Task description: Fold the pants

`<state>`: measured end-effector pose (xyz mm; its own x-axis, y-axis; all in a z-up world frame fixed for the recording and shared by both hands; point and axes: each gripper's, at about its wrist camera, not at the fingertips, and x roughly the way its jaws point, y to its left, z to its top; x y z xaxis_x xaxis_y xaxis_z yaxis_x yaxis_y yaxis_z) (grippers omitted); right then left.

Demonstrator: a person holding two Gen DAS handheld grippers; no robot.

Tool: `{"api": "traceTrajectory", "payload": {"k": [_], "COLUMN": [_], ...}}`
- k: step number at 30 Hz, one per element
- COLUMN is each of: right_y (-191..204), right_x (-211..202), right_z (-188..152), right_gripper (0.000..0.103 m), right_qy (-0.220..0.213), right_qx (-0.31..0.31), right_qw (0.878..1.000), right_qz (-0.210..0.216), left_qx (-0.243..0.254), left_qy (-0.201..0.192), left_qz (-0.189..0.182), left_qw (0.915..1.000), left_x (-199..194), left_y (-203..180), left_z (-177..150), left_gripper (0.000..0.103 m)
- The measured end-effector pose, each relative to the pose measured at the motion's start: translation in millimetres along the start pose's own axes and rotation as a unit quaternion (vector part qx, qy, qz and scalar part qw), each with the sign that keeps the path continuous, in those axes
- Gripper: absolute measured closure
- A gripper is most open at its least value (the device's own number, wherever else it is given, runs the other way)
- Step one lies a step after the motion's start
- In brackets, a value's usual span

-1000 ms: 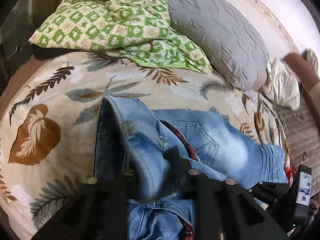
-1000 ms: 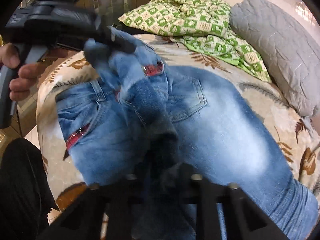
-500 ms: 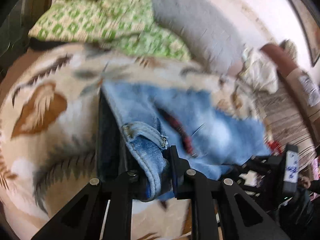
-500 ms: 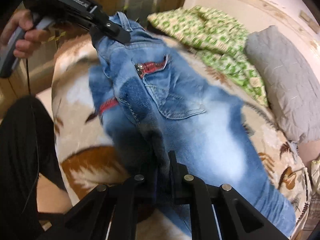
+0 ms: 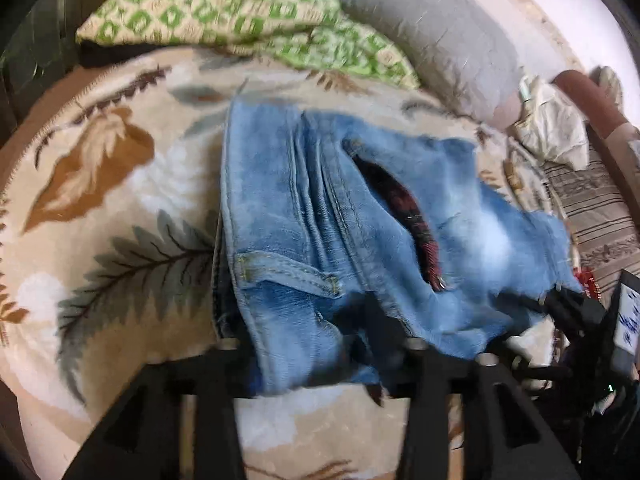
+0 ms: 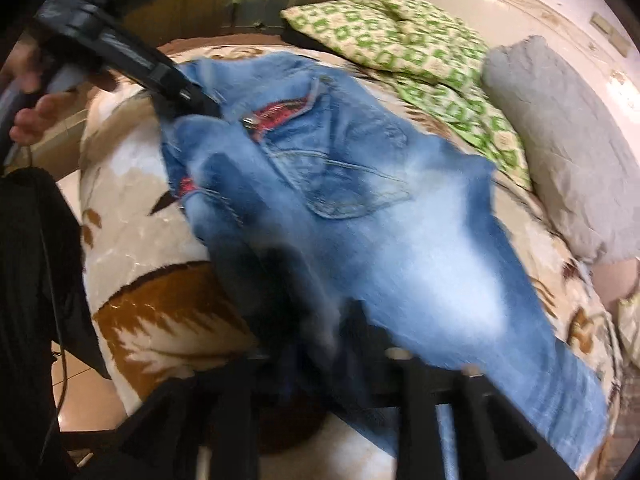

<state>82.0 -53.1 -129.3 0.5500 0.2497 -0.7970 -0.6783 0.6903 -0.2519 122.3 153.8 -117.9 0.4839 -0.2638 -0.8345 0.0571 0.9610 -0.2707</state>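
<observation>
Light blue jeans (image 5: 320,216) with red-lined zip pockets hang stretched between my two grippers above the leaf-print bedspread (image 5: 104,208). My left gripper (image 5: 320,332) is shut on the waistband edge; it also shows at upper left in the right wrist view (image 6: 192,100). My right gripper (image 6: 320,344) is shut on the other end of the denim (image 6: 400,240), and it shows at the right edge of the left wrist view (image 5: 560,308). The back pocket (image 6: 348,176) faces up. The views are motion-blurred.
A green-and-cream checked quilt (image 5: 224,8) and a grey pillow (image 5: 432,32) lie at the head of the bed. Crumpled pale cloth (image 5: 552,124) and a striped blanket (image 5: 600,216) are to the right. The bed's near edge and floor (image 6: 92,396) are at lower left.
Both grippers have lifted and pulled the jeans apart, so the bunched denim now spreads wider and flatter above the bed. Both cameras have swung during the move.
</observation>
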Motion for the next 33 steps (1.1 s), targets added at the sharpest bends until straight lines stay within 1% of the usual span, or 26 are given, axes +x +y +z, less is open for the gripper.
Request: {"api": "traceTrajectory", "payload": {"k": [1, 2, 3, 4, 6, 8, 9, 11, 12, 13, 14, 15, 17, 18, 19, 20, 22, 23, 24, 26, 27, 28, 29, 30, 32, 33], "right_y": [-6, -12, -18, -26, -44, -66, -78, -105, -120, -128, -139, -146, -161, -169, -177, -182, -190, -193, -197, -203, -207, -211, -213, -216, -221, -223], "right_x": [-12, -22, -33, -45, -63, -78, -85, -102, -109, -114, -120, -126, -134, -137, -139, -142, -146, -145, -144, -135, -129, -122, -118, -111, -101, -96], "right_z": [-3, -6, -10, -16, -29, -43, -50, -73, -88, -99, -111, -123, -150, -163, -178, -193, -214, -224, -232, -242, -247, -253, -259, -264, -268, -268], "right_gripper": [0.011, 0.011, 0.011, 0.011, 0.011, 0.011, 0.011, 0.011, 0.011, 0.011, 0.011, 0.011, 0.011, 0.011, 0.011, 0.011, 0.011, 0.011, 0.011, 0.011, 0.011, 0.011, 0.011, 0.011, 0.011, 0.011], "right_qy": [-0.015, -0.03, -0.04, -0.046, -0.055, -0.063, -0.066, -0.075, -0.078, -0.081, -0.085, -0.087, -0.09, -0.091, -0.096, -0.104, -0.115, -0.12, -0.125, -0.123, -0.12, -0.121, -0.12, -0.121, -0.119, -0.117], "right_qx": [0.01, 0.017, 0.026, 0.041, 0.078, 0.138, 0.174, 0.262, 0.313, 0.343, 0.376, 0.407, 0.471, 0.506, 0.543, 0.575, 0.623, 0.646, 0.665, 0.689, 0.703, 0.721, 0.735, 0.75, 0.764, 0.77], "right_qw": [1.0, 0.999, 0.999, 0.998, 0.995, 0.988, 0.982, 0.962, 0.946, 0.936, 0.923, 0.909, 0.877, 0.858, 0.834, 0.811, 0.774, 0.754, 0.737, 0.714, 0.701, 0.683, 0.668, 0.651, 0.634, 0.627], "right_qz": [0.0, 0.004, 0.006, -0.002, -0.014, -0.018, -0.017, -0.009, -0.005, -0.005, -0.01, -0.018, -0.026, -0.027, -0.022, -0.017, -0.01, -0.006, -0.002, 0.002, 0.003, 0.006, 0.006, 0.007, 0.011, 0.014], "left_qx": [0.005, 0.012, 0.028, 0.042, 0.059, 0.083, 0.104, 0.136, 0.162, 0.181, 0.211, 0.229, 0.276, 0.296, 0.309, 0.329, 0.361, 0.37, 0.38, 0.391, 0.393, 0.394, 0.398, 0.405, 0.422, 0.438], "left_qy": [-0.012, -0.027, -0.051, -0.064, -0.079, -0.09, -0.087, -0.081, -0.077, -0.073, -0.066, -0.063, -0.053, -0.047, -0.043, -0.04, -0.032, -0.028, -0.025, -0.014, -0.009, -0.007, -0.003, 0.004, 0.015, 0.029], "left_qz": [0.047, 0.072, 0.081, 0.072, 0.07, 0.067, 0.05, 0.021, 0.001, -0.01, -0.021, -0.029, -0.063, -0.081, -0.092, -0.105, -0.123, -0.126, -0.126, -0.127, -0.128, -0.13, -0.134, -0.142, -0.153, -0.163], "left_qw": [0.9988, 0.997, 0.995, 0.9945, 0.9927, 0.9903, 0.9895, 0.9872, 0.9839, 0.9807, 0.9751, 0.9709, 0.9577, 0.9506, 0.9455, 0.9378, 0.9237, 0.9201, 0.9161, 0.9117, 0.9105, 0.9097, 0.9074, 0.9031, 0.8934, 0.8834], "left_x": [-10, -19, -34, -47, -63, -75, -78, -79, -77, -74, -68, -65, -54, -49, -44, -38, -23, -19, -12, 1, 7, 12, 16, 23, 35, 44], "left_y": [-3, -4, -10, -15, -28, -45, -62, -85, -104, -118, -141, -154, -191, -208, -218, -233, -261, -268, -278, -295, -301, -305, -311, -316, -327, -335], "left_z": [-2, -5, -7, -9, -6, 2, 9, 19, 27, 32, 39, 43, 52, 56, 58, 61, 70, 71, 76, 85, 88, 91, 93, 96, 99, 99], "left_gripper": [0.008, 0.0, 0.0, 0.0, 0.0, 0.0, 0.0, 0.0, 0.0, 0.0, 0.0, 0.0, 0.0, 0.0, 0.0, 0.0, 0.0, 0.0, 0.0, 0.0, 0.0, 0.0, 0.0, 0.0, 0.0, 0.0]}}
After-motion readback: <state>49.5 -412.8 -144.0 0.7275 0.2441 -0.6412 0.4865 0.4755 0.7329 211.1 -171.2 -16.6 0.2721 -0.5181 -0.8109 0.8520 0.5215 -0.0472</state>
